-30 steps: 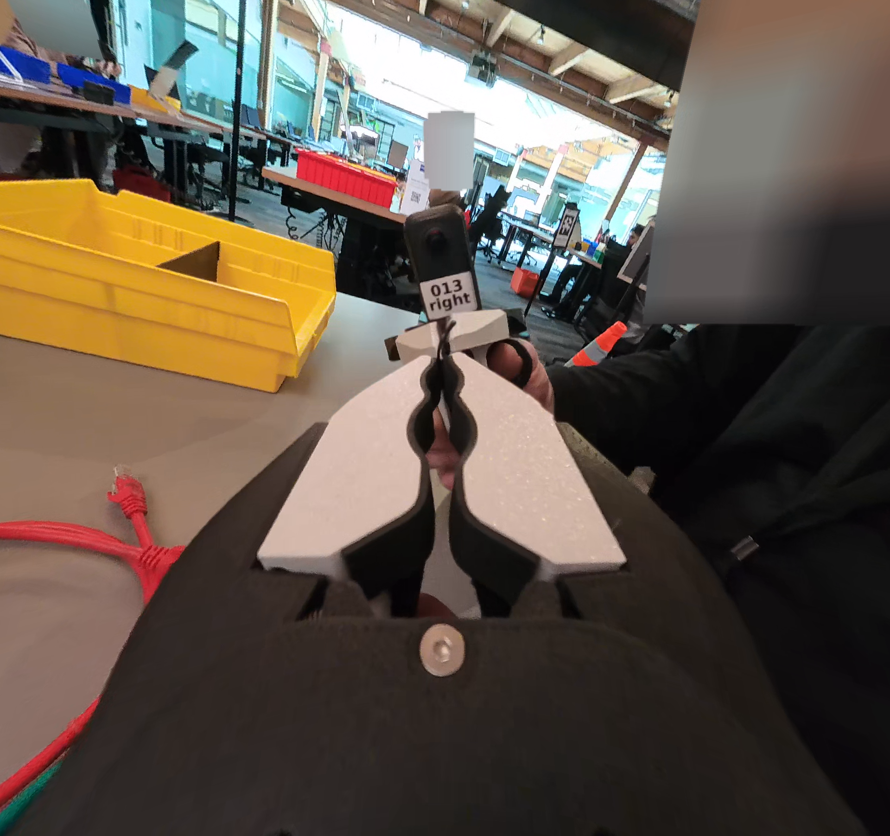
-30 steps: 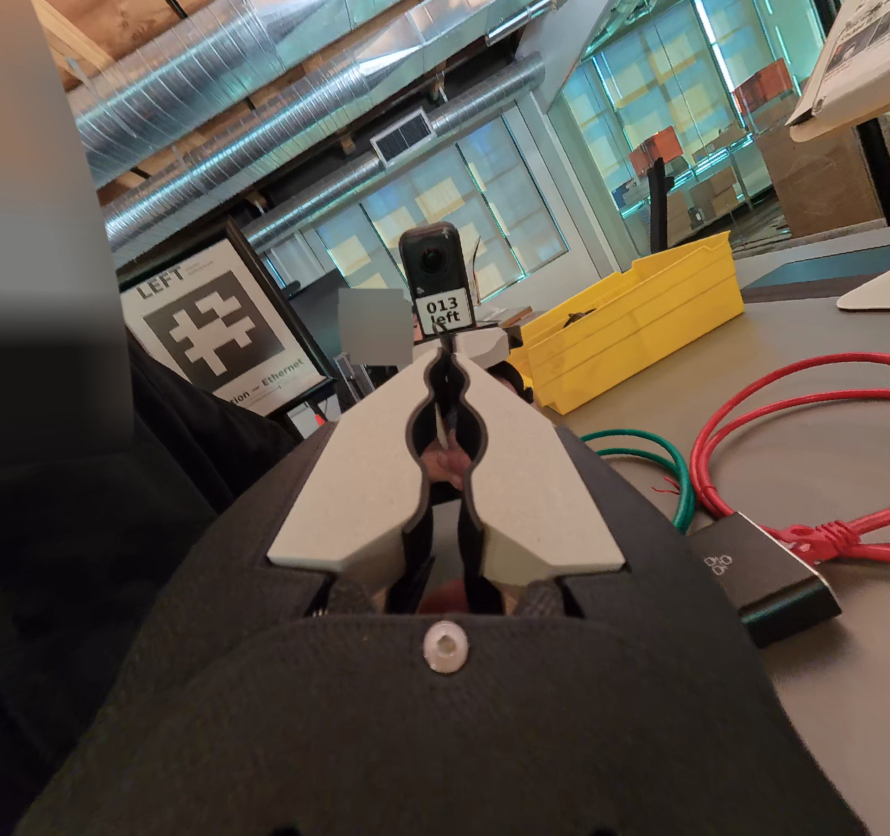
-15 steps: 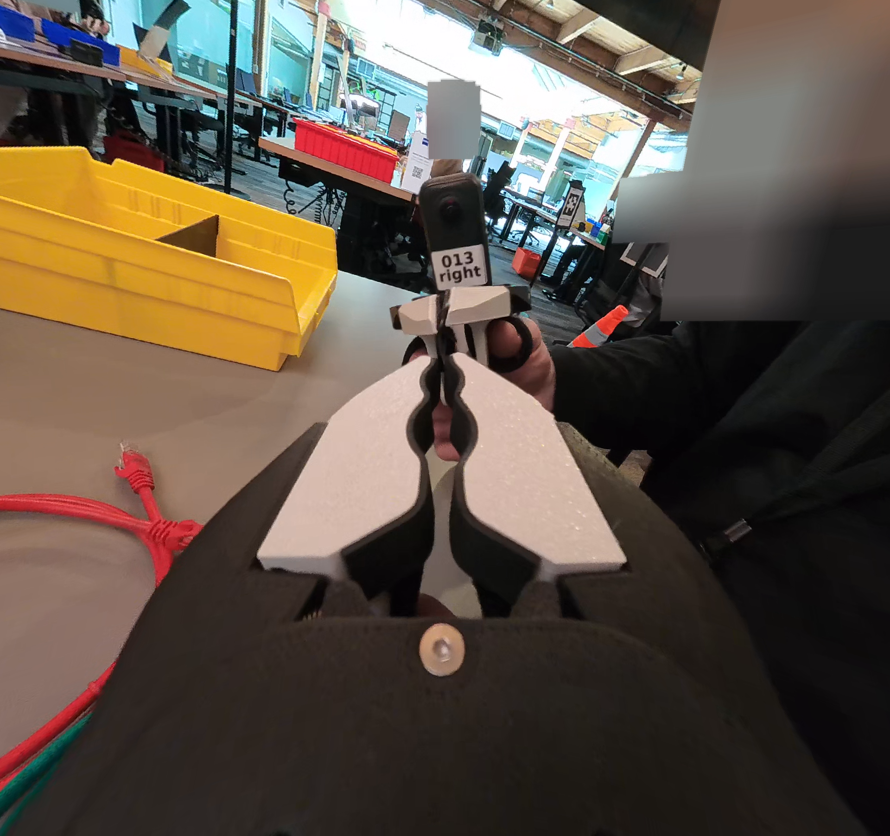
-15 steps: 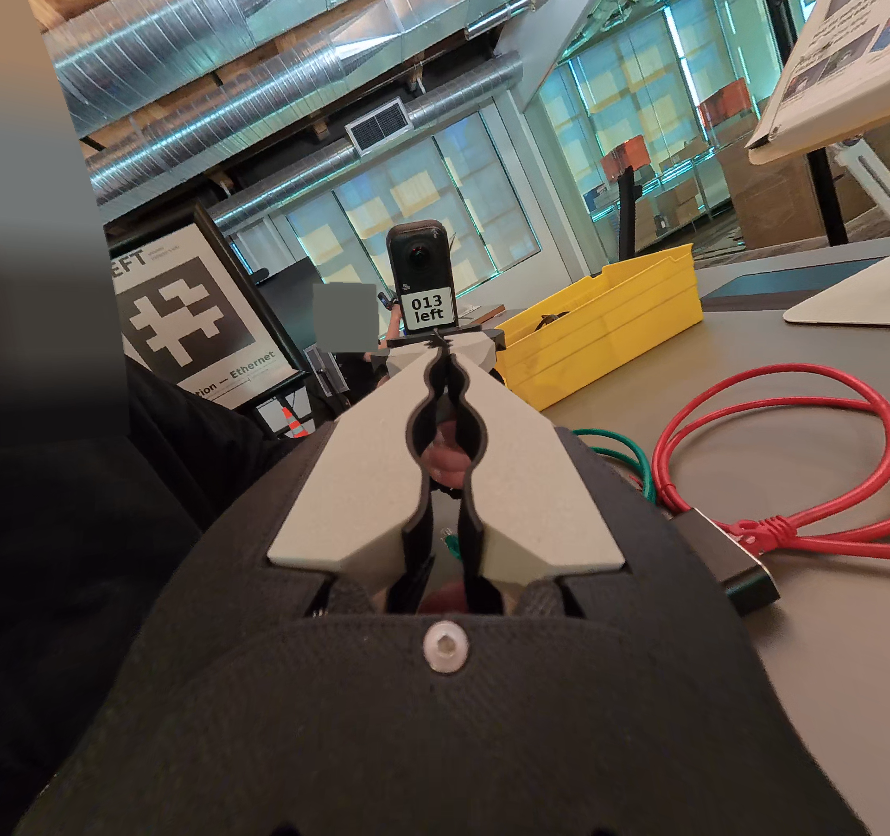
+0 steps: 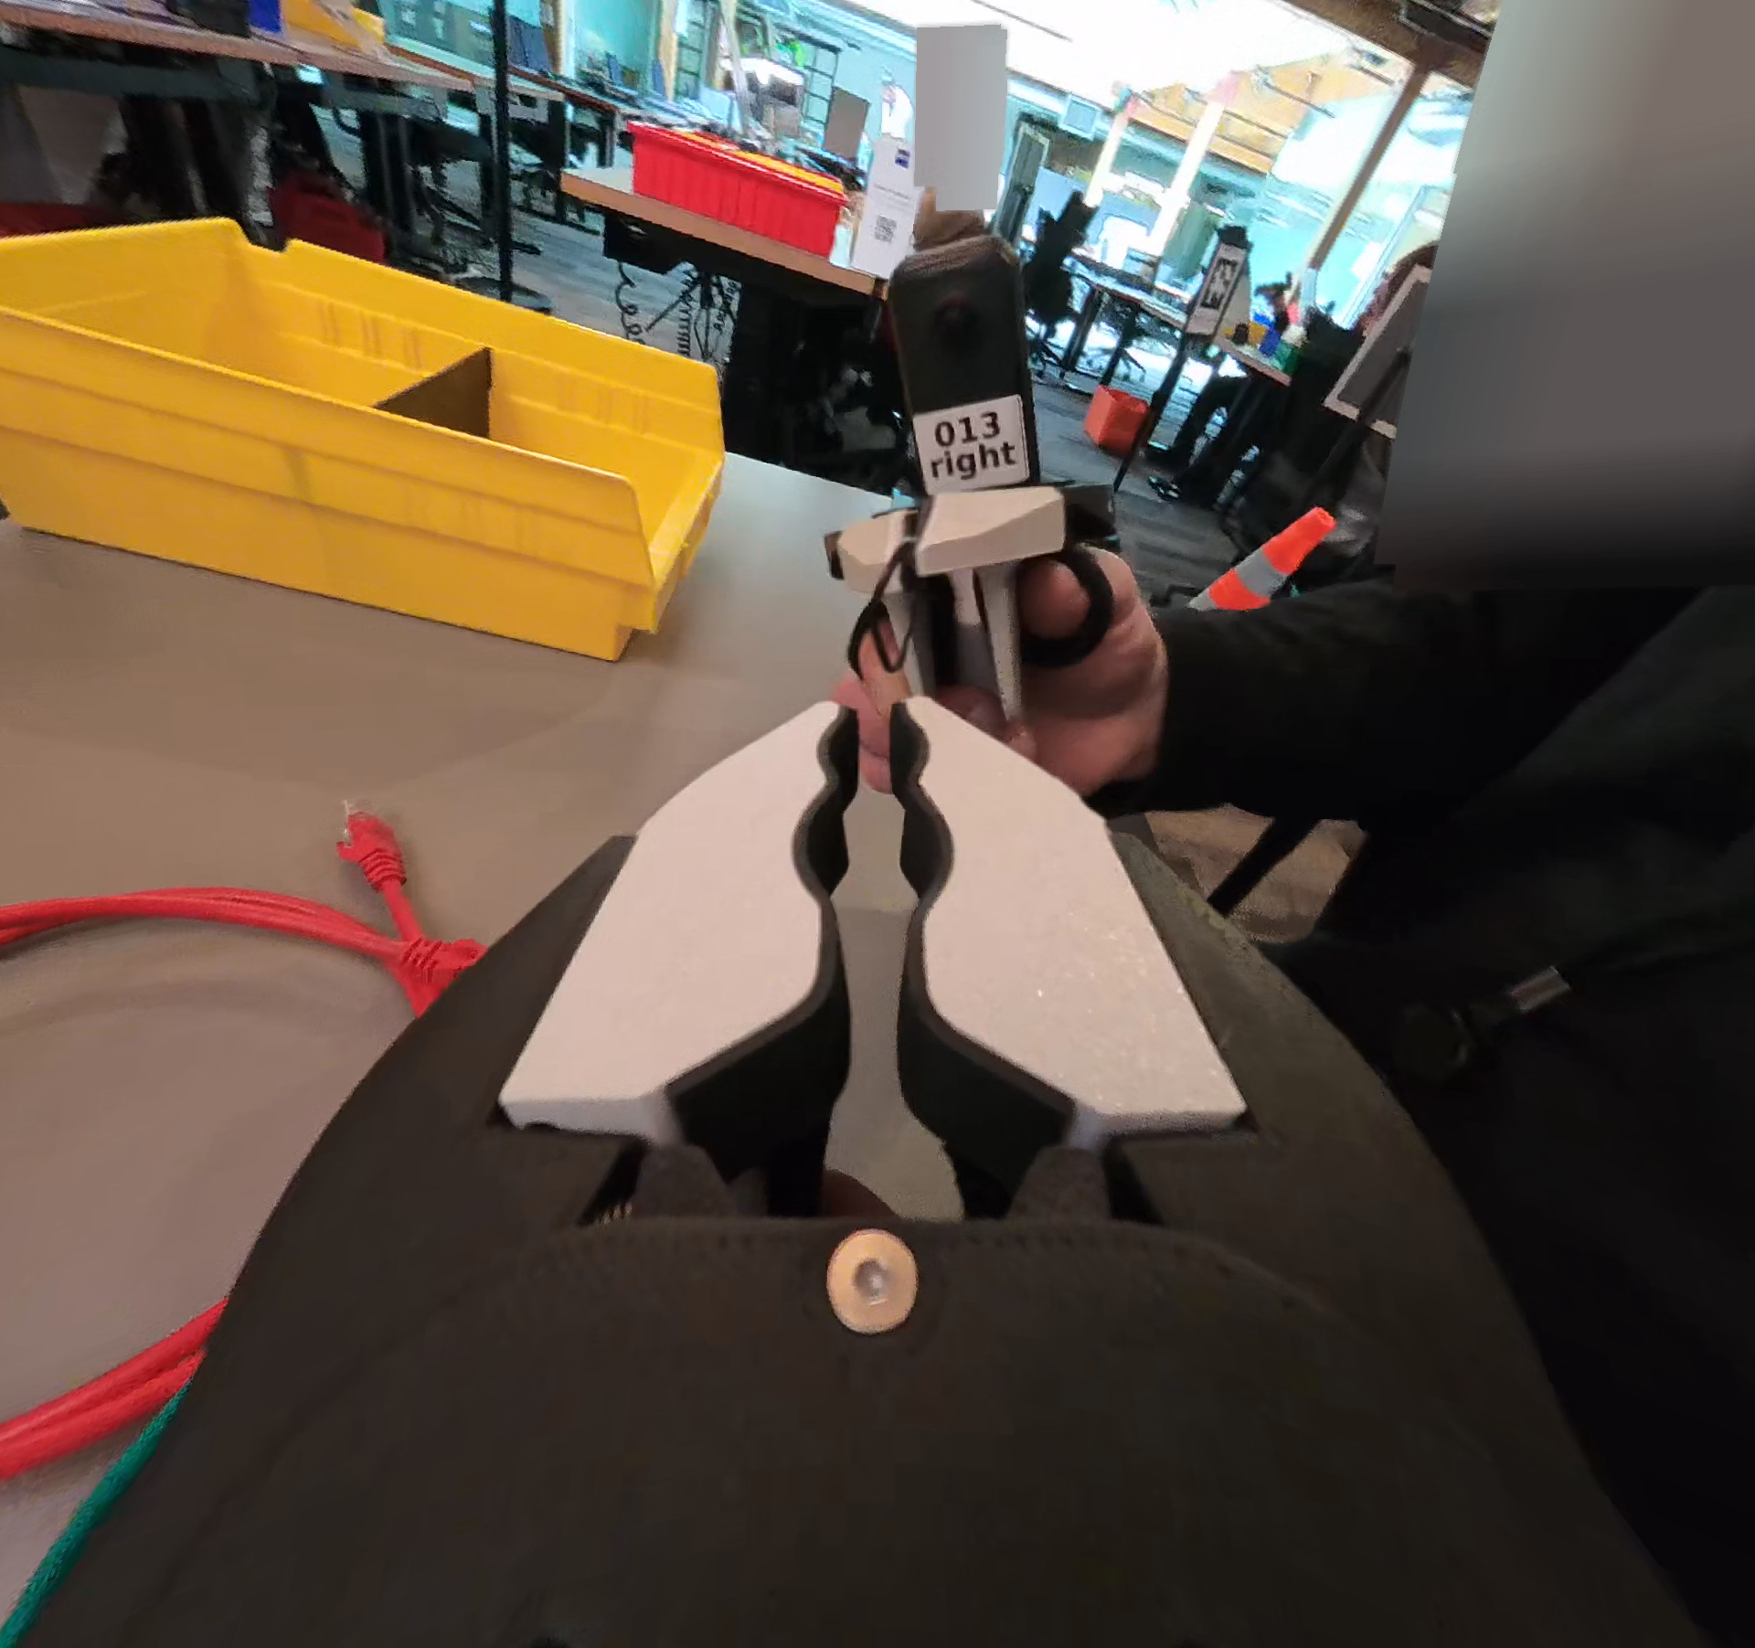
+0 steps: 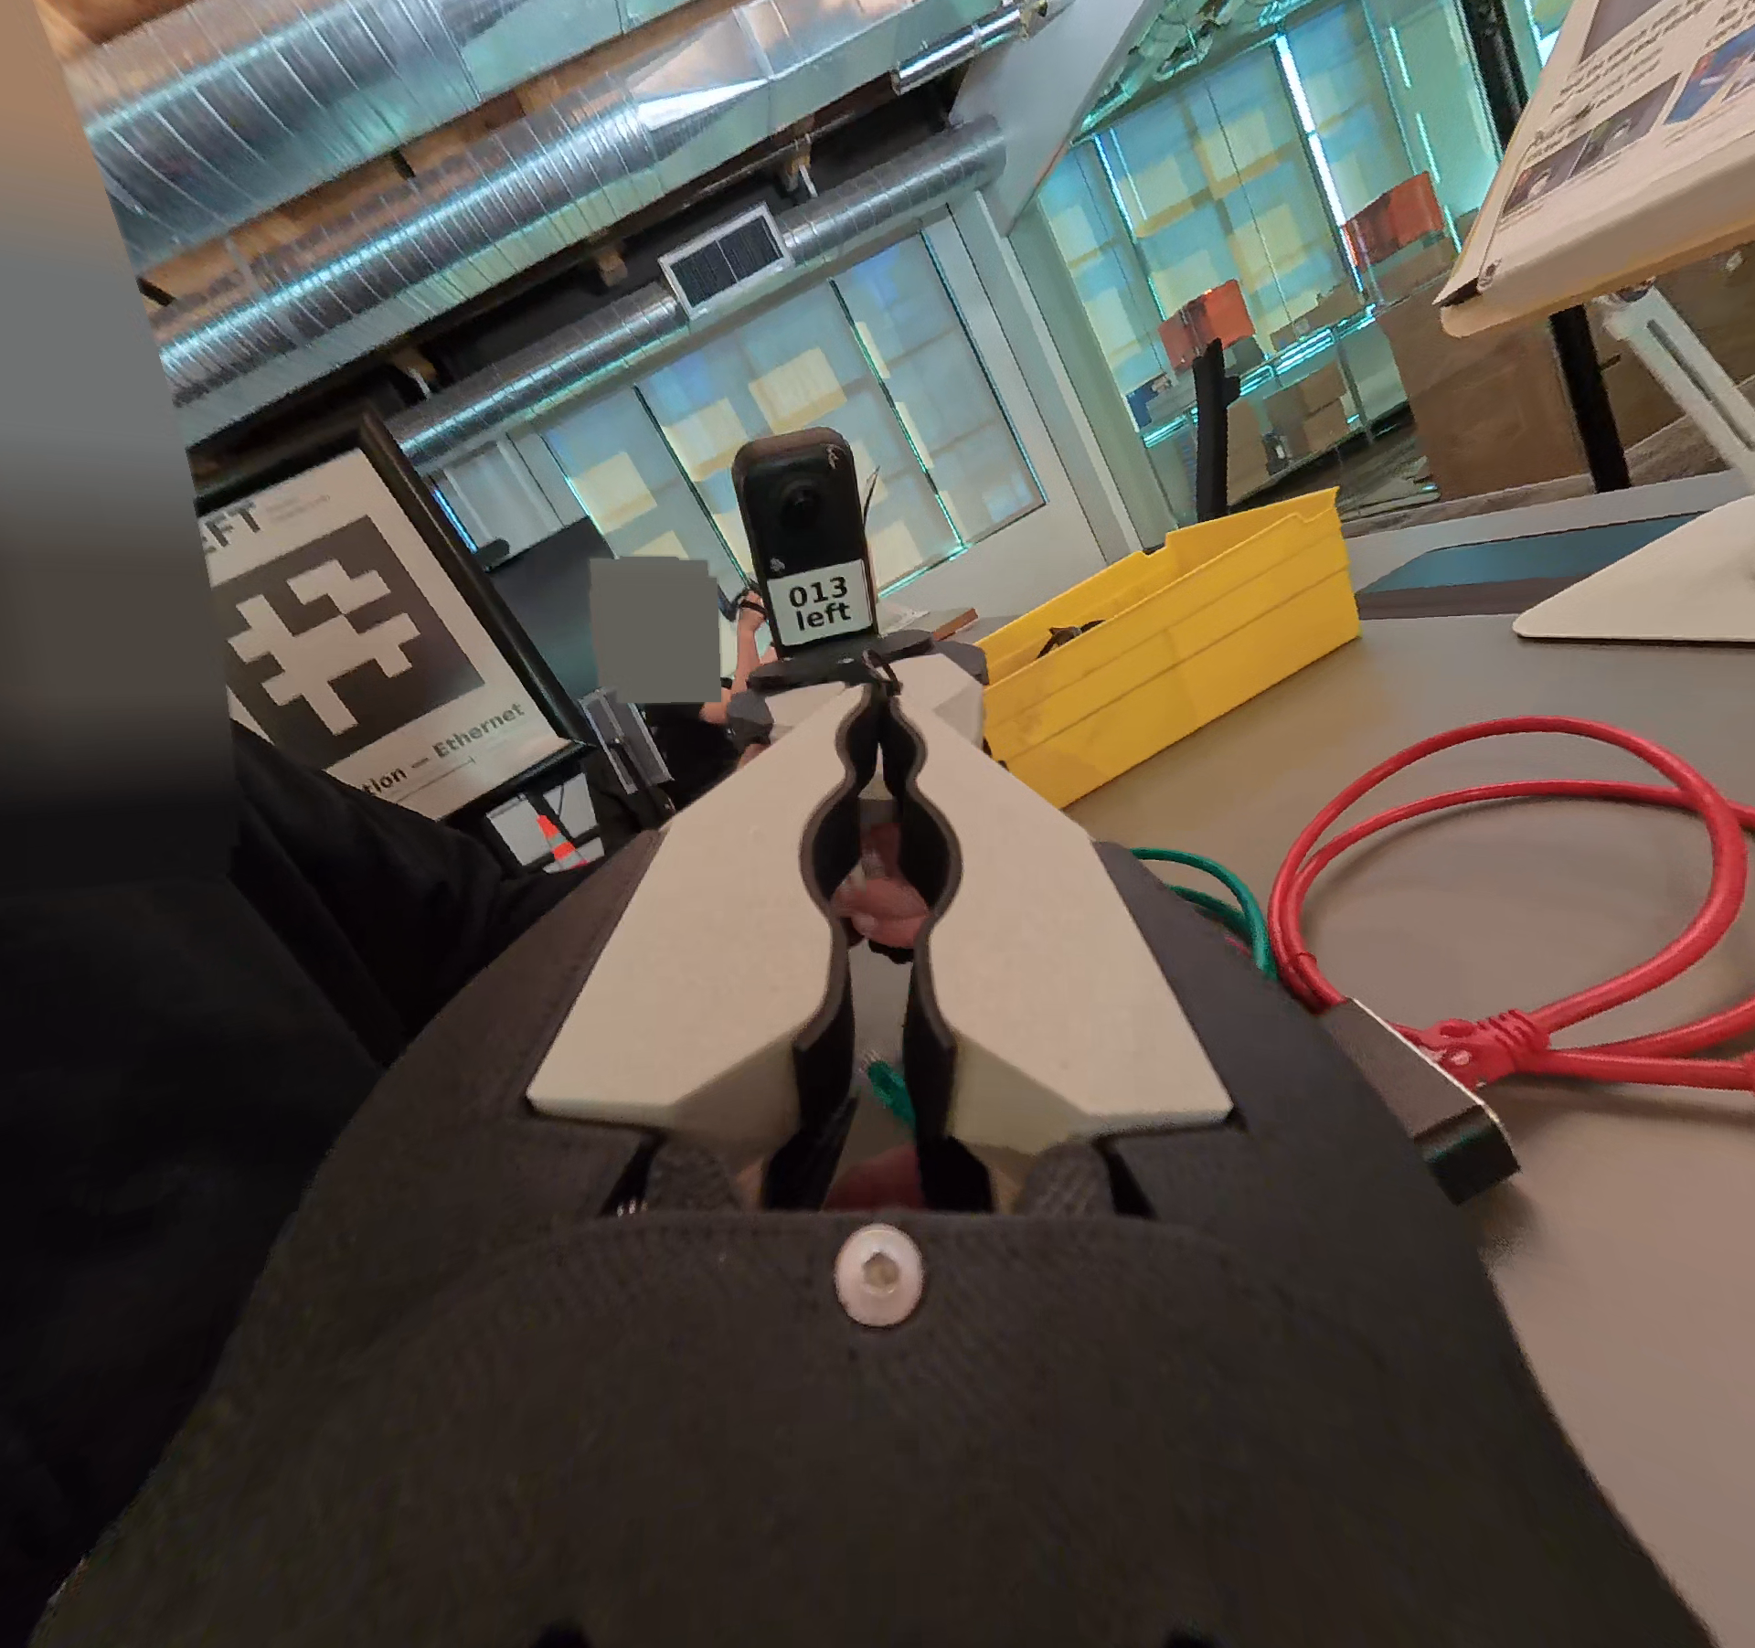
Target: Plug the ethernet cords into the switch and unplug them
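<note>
My left gripper (image 5: 867,721) points at my right gripper, and its fingertips stand a narrow gap apart with nothing between them. My right gripper (image 6: 870,700) is shut and empty; it also shows in the left wrist view (image 5: 935,643), held upright in a hand. A red ethernet cord (image 5: 190,907) lies coiled on the grey table to the left, with one loose plug (image 5: 370,843). In the right wrist view the black switch (image 6: 1415,1085) lies to the right of my fingers, with the red cord's plugs (image 6: 1481,1033) at its edge. A green cord (image 6: 1211,890) runs behind it.
A yellow bin (image 5: 332,472) stands at the back of the table and also shows in the right wrist view (image 6: 1178,653). A white stand base (image 6: 1652,601) sits at the far right. A person's black sleeve (image 5: 1377,729) fills the right side. The grippers are tip to tip, or close to it. From either gripper's tips it is about 15 centimetres to the black switch (image 6: 1415,1085).
My left gripper's fingertips, touching before, have parted slightly. My right gripper has drifted right and higher in the left wrist view. The switch has slid right in the right wrist view.
</note>
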The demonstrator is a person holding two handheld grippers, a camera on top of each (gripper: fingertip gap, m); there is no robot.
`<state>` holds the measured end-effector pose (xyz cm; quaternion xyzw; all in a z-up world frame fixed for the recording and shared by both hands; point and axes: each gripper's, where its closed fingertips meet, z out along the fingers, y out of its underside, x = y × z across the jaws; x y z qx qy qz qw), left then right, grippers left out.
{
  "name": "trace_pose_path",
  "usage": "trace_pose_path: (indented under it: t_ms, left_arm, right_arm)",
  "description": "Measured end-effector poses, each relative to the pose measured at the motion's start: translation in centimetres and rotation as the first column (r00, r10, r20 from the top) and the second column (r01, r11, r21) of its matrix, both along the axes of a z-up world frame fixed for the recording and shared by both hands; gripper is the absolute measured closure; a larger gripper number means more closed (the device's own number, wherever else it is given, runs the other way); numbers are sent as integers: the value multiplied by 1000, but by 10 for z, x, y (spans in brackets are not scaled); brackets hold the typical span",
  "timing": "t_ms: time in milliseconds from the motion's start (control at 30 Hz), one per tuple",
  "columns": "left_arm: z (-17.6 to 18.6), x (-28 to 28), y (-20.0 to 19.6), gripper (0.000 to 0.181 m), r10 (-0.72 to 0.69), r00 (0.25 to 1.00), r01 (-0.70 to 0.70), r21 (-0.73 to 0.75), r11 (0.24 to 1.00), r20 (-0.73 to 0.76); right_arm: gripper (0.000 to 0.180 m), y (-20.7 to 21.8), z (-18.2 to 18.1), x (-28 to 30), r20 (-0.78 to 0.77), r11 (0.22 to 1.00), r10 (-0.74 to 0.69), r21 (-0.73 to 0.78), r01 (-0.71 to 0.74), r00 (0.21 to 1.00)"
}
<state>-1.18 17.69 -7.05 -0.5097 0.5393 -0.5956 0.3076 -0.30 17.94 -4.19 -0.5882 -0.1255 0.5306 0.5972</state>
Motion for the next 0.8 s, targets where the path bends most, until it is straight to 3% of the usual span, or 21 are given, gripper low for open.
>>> trace_pose_path:
  t_ms: [367,800]
  left_arm:
    - [12,10,-4,170,14,994,1,-135,991,107]
    - [7,10,-12,180,-21,998,24,-53,998,54]
  right_arm:
    - [180,-1,1,-2,-67,1000,20,-18,-21,998]
    - [180,0,-2,-3,-40,1000,24,-16,-24,999]
